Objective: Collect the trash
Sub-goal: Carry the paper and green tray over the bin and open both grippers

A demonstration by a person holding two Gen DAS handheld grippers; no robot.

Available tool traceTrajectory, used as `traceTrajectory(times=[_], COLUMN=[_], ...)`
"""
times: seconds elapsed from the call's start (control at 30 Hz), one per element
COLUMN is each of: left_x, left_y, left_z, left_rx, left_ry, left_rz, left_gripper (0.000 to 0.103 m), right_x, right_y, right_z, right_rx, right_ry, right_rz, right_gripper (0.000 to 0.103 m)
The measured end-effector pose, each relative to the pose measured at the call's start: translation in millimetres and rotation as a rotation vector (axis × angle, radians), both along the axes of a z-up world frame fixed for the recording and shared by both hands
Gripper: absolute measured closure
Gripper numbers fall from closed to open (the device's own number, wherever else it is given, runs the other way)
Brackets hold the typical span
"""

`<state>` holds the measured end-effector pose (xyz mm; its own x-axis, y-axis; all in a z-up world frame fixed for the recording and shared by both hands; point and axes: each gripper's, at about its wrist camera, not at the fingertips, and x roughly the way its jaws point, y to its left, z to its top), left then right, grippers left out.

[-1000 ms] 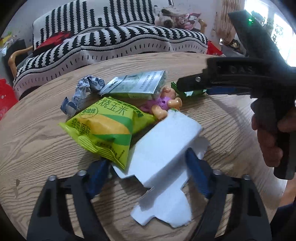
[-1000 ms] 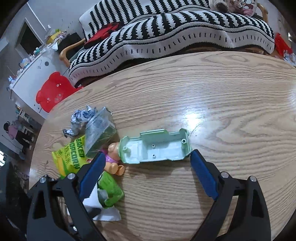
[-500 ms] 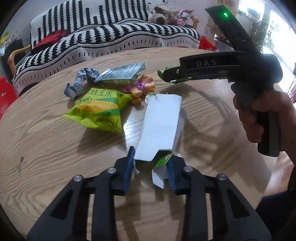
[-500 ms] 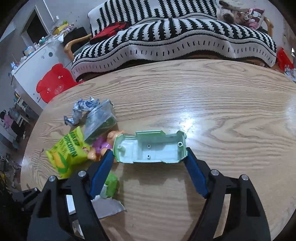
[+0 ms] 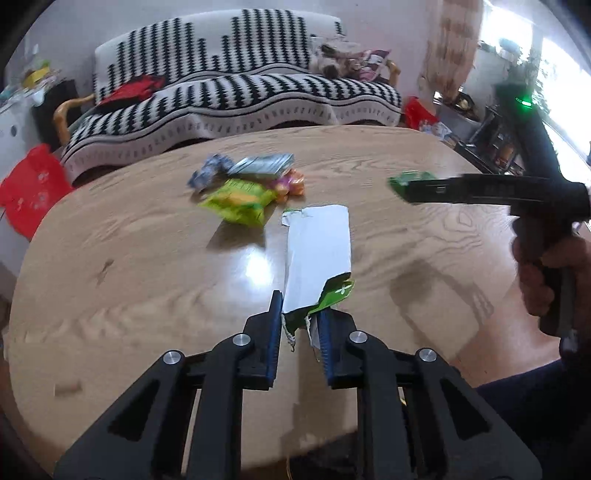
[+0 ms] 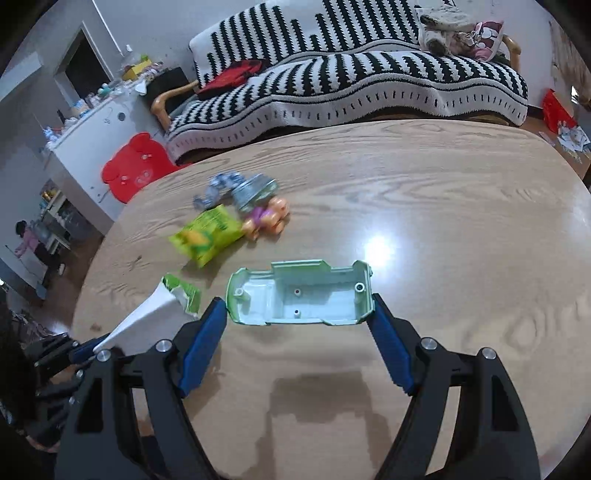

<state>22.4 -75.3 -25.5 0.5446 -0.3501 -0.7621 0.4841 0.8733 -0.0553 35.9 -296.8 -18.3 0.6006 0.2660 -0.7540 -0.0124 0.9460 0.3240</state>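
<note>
Far left, off the table's (image 6: 461, 192) left edge: a red bear-shaped stool (image 6: 135, 166) beside a white cabinet (image 6: 88, 136). Behind the far edge, a sofa under a black-and-white striped cover (image 6: 351, 70), with a red cushion (image 6: 232, 75) at its left end and soft toys (image 6: 458, 31) at its right. On the wooden surface towards the far-left edge, a small heap of litter, blurred: crumpled bluish foil (image 5: 207, 173), a flat silvery-green packet (image 5: 264, 164), a yellow-green snack bag (image 5: 240, 201), and a small doll in purple and orange (image 6: 267, 218) touching the bag's right end. Nearer the front edge, left gripper (image 5: 300, 334) pressed together on the torn green end of a flattened white carton (image 5: 319, 254), jaws having just closed on it, carton sticking out forward above the surface and lifted clear of it. Further right, right gripper (image 6: 297, 332) spread wide yet clamped on a pale green toy car shell (image 6: 301, 297), one blue pad against each end, hollow underside facing the camera, held above the middle of the surface, its shadow on the wood below. At the right in the left wrist view, a hand (image 5: 554, 273) wrapped round that gripper's handle, beside the table's right edge
</note>
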Motion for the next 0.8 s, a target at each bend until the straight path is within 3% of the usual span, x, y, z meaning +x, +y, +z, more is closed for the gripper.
traceTrajectory(times=[0.33,0.53,0.8], left_x=[-93,-140,-179], left_y=[46,56,52], left_z=[-5,-7,-37], left_rx=[0.033,0.012,0.036], left_ry=[0.018,0.011,0.102], left_rz=[0.099,0.098,0.028], left_gripper=[0.086,0.086,0.085], right_x=[-109,-164,-206], right_y=[50,86,109], right_z=[9,-8,-46], right_rx=[0.02,-0.016,-0.019], right_ry=[-0.032,-0.011,0.086], right_rz=[0.105,0.173,0.232], right_gripper=[0.027,0.027,0.027])
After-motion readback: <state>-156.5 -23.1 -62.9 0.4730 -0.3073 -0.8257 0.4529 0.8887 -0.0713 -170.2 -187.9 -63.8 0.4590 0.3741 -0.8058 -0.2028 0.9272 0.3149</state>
